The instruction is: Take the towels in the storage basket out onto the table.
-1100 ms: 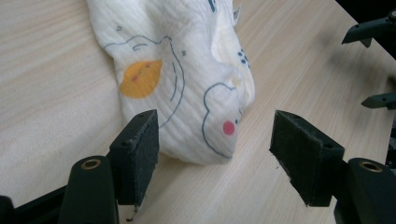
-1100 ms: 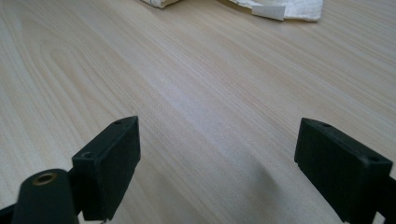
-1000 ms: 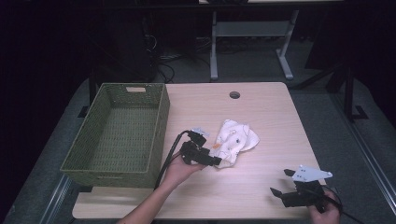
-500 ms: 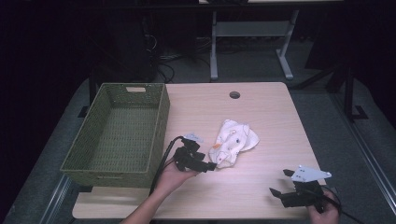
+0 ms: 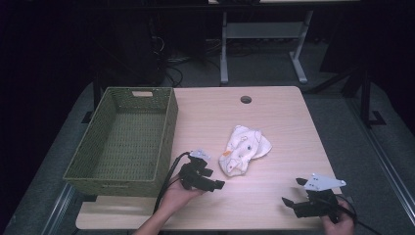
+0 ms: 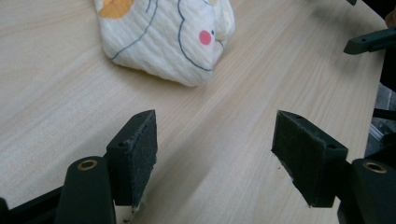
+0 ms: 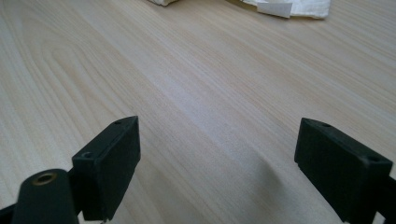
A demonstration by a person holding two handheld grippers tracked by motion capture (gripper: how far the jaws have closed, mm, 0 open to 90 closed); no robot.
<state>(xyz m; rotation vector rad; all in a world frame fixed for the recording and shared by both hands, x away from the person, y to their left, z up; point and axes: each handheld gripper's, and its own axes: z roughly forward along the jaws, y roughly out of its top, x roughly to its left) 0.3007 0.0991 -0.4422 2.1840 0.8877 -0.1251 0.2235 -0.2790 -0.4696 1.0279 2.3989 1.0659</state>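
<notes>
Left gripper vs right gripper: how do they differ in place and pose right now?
The left gripper sits beside the basket, close to the folded cloth and aimed at it; the right gripper sits at the table's near right corner, far from the cloth. The right one shows a grey plate on top. Both stand open over bare wood, holding nothing.

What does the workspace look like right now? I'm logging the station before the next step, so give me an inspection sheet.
Surface: light wood table, round hole near far edge.
Job's things: white printed cloth, bunched, mid-table; green woven basket at left, nothing seen inside.
Clutter: nothing seen.
Grippers: left gripper open, near the cloth, not touching it; right gripper open, at the near right edge, nothing between its jaws.
Cables: black cable trails from left gripper.
Surroundings: dark room, grey floor, table frame behind.
</notes>
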